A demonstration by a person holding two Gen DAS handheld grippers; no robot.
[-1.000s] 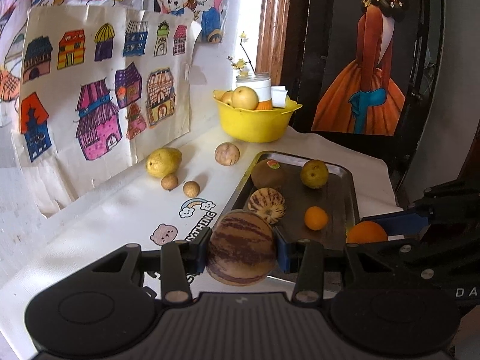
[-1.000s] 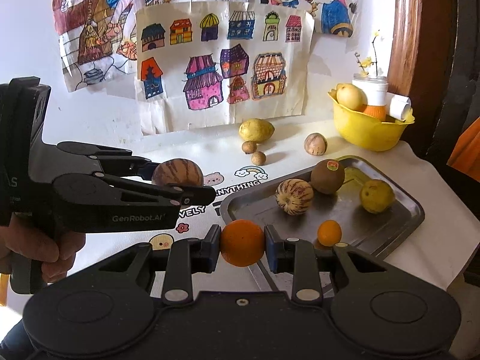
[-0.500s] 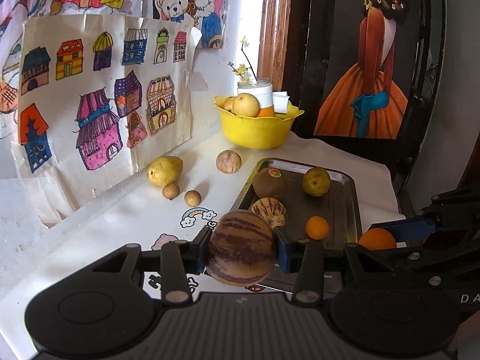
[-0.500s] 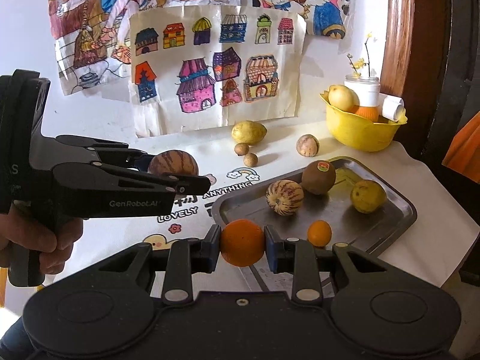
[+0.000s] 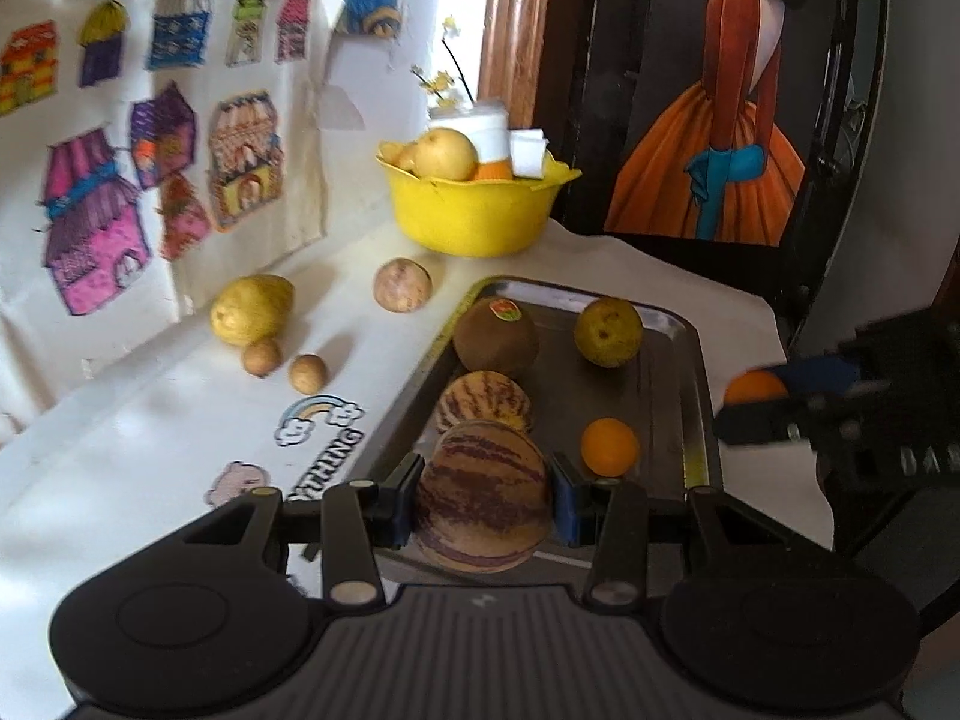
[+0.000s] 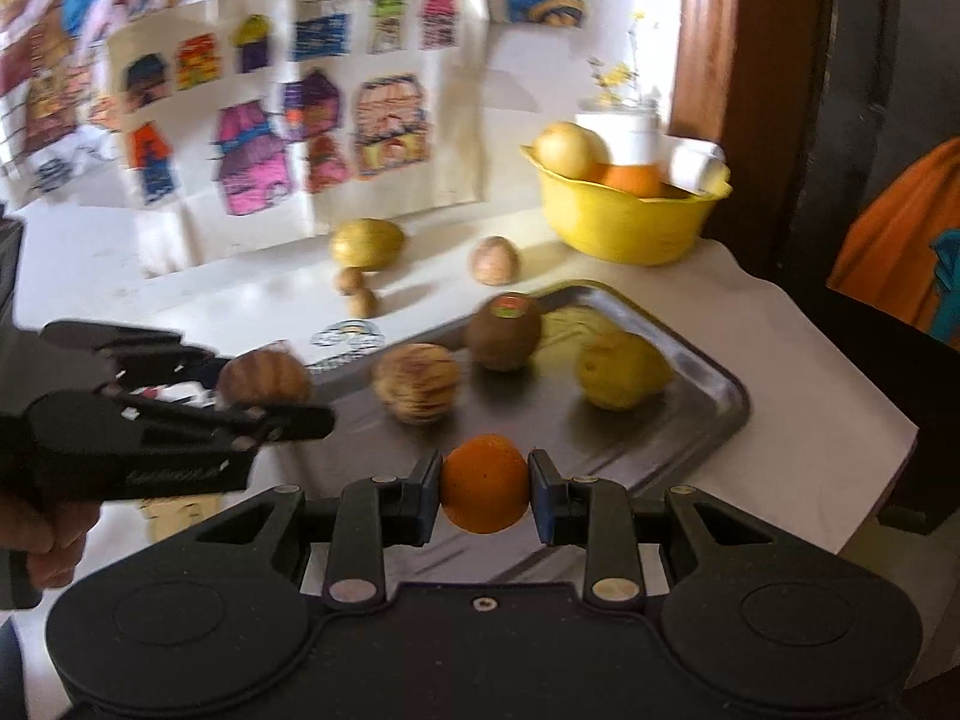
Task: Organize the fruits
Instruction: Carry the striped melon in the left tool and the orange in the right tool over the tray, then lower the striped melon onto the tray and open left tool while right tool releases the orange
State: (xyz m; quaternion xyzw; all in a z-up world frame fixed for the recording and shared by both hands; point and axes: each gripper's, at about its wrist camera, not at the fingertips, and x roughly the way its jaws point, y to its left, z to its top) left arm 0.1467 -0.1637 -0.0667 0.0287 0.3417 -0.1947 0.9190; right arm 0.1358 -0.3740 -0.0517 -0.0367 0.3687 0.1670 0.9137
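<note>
Left tongs: my left gripper (image 5: 485, 495) is clenched on a striped melon (image 5: 483, 495); blue pads press both its flanks; it hangs over the near edge of the metal tray (image 5: 696, 402).
Far left of my left tongs: children's drawings of houses (image 5: 156, 180) on the wall; below them a yellow pear-like fruit (image 5: 252, 309) on the white cloth (image 5: 150, 420); two small brown nuts (image 5: 285, 365) just in front of it, one touching it.
Ahead of my left tongs: a second striped melon (image 5: 483, 402) on the tray, just beyond the one I hold; a brown kiwi (image 5: 495, 339) with a sticker beyond that, touching it; a round tan fruit (image 5: 402, 286) off the tray, near its far left corner; a yellow bowl (image 5: 474, 216) further back, heaped with fruit.
Right of my left tongs: a small orange (image 5: 609, 447) on the tray, near my right pad; a greenish-yellow fruit (image 5: 608, 332) toward the far right corner.
Right tongs: my right gripper (image 6: 485, 492) is clamped on an orange (image 6: 485, 492), pads tight on both sides; it is held over the tray's near part; from here, my left hand (image 6: 42, 540) shows at the left edge.
Sharpness: both views are smeared.
</note>
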